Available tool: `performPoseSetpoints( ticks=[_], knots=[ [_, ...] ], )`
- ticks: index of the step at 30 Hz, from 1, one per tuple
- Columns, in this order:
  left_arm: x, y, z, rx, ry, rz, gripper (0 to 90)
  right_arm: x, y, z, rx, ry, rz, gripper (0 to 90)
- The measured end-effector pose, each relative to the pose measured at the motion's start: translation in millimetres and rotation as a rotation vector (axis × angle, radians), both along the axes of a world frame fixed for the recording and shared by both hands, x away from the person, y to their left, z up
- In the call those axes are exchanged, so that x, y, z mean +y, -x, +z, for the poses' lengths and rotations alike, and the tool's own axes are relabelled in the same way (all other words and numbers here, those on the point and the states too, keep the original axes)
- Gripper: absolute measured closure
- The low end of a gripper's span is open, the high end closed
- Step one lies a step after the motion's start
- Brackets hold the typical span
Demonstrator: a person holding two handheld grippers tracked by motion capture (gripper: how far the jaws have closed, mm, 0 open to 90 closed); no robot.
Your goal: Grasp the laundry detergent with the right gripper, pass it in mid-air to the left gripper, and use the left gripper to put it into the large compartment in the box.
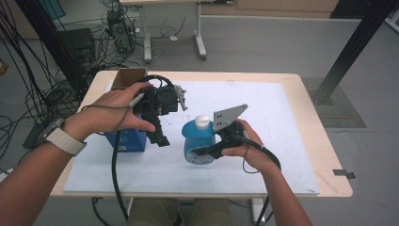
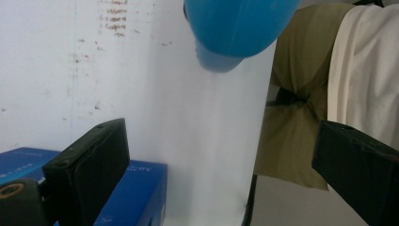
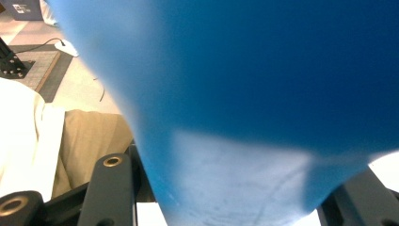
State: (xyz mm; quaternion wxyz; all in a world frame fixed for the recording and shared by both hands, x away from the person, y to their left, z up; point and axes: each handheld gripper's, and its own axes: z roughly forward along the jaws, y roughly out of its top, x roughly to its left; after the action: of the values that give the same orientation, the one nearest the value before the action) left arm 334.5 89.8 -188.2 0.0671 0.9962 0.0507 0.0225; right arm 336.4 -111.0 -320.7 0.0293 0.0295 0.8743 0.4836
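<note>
On the desk [image 1: 291, 141], my right gripper [image 1: 207, 151] has its 2 jaws closed around the blue bottle [image 1: 197, 139], so I should keep that squeeze level while my left gripper [image 1: 162, 136], jaws wide and empty, hangs beside it over the blue box [image 1: 127, 141].

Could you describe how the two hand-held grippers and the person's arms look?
Both are black. The right hand-held gripper carries a grey three-cornered plate, the left hand-held gripper a grey lever; thick black cables trail from each. The left wrist wears a watch with a pale band; no sleeves show.
</note>
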Motion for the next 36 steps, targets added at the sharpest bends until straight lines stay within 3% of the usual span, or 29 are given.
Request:
performPoseSetpoints(
  ticks=[15,36],
  knots=[
    [-18.5,0.8,14.0,-0.001,-0.014,-0.050,5.0,13.7,0.8,2.5,0.013,0.015,0.023,43.6],
    [-48.3,-2.3,5.6,0.028,0.025,-0.102,5.1,13.3,-1.8,-2.4,0.042,0.023,0.023,43.6]
  ],
)
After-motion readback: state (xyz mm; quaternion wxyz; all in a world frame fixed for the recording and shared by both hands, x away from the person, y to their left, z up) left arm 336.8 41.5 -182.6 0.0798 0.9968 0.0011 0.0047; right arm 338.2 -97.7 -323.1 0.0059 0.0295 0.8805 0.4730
